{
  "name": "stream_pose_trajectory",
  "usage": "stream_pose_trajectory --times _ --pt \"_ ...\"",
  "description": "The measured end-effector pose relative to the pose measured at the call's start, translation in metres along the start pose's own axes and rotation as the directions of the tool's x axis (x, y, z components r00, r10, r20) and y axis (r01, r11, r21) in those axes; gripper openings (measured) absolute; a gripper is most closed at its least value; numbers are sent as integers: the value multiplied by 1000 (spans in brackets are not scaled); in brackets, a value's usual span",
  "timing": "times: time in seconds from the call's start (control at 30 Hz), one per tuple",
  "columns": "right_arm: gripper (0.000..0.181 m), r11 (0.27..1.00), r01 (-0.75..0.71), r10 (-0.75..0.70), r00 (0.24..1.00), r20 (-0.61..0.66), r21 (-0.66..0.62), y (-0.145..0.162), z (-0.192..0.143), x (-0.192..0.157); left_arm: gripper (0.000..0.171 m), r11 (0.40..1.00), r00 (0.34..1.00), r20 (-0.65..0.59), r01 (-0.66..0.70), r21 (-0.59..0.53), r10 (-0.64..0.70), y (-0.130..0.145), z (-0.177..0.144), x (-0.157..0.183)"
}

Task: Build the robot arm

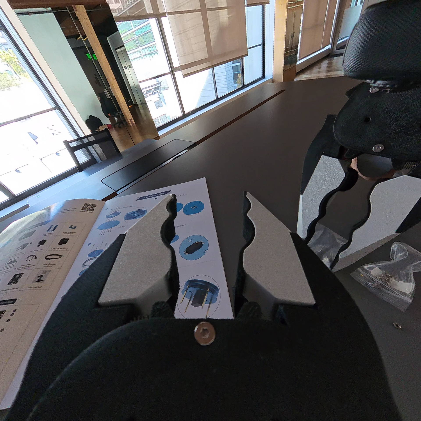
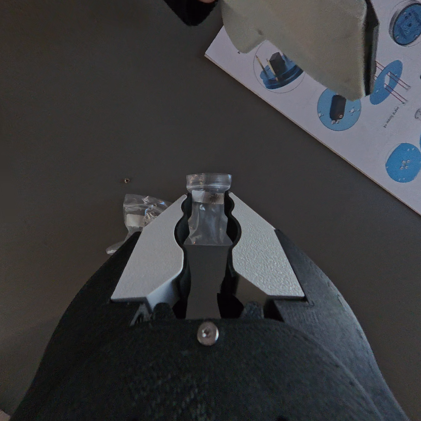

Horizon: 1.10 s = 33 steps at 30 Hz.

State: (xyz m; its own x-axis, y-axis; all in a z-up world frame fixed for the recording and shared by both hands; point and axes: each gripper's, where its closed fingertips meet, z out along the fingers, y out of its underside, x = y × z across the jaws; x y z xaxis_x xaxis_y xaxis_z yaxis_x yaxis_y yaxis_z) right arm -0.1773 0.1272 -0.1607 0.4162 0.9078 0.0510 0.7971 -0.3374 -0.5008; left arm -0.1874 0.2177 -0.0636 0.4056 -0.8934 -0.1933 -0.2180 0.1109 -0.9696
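The right gripper (image 2: 207, 196) points down at the dark counter (image 2: 79, 102), its fingers (image 2: 159, 239) narrowed around a small clear plastic bag (image 2: 206, 218). The bag's sides meet the dark inner pads near the tips, so it looks pinched, though only lightly; its folded top sticks out past the fingertips. Inside sit a small white tab and a dark speck of hardware, too small to name. A second clear bag (image 2: 143, 210) lies just beside the left finger, partly under it, holding a white piece and a few tiny metal bits. One loose screw or nut (image 2: 126, 180) rests on the bare counter near that bag.

The left gripper (image 1: 209, 198) hovers over an open instruction booklet (image 1: 200, 246), fingers well apart and holding nothing. The booklet lies well in from the counter's far edge, which runs along the windows.

The hold on the thin, slippery film is the weak point: the bag could slide out, or its small contents could spill and scatter if its top is not sealed. The neighbouring bag could be dragged along by the finger that overlaps it.
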Motion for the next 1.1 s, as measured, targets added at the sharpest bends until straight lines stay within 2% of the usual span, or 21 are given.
stream_pose_trajectory --times 0.2,0.3,0.37,0.47,0.73,1.03,1.1 --pt "28 1000 -7 7 1000 -6 -19 -1 0 -1 56 1000 1000 -7 -2 -12 2 2 1 1" --pt "29 1000 -11 11 999 51 -4 -2 2 -8 56 1000 1000 -11 -6 -17 6 4 2 2" --pt "28 999 -39 39 999 28 -8 -1 1 -3 56 1000 1000 -16 -11 -24 11 5 2 3" --pt "28 1000 -11 11 999 49 -1 -2 2 -9 55 1000 1000 -16 -21 -17 21 4 2 5" --pt "25 996 9 -10 1000 -13 -89 4 -5 0 55 1000 1000 -10 -16 -23 16 5 2 2" --pt "25 994 31 -30 999 15 -102 4 -4 -5 55 999 1000 -15 -17 -30 16 6 3 2" --pt "24 992 17 -20 1000 -18 -125 6 -6 2 55 999 1000 -15 -18 -30 17 6 4 2"
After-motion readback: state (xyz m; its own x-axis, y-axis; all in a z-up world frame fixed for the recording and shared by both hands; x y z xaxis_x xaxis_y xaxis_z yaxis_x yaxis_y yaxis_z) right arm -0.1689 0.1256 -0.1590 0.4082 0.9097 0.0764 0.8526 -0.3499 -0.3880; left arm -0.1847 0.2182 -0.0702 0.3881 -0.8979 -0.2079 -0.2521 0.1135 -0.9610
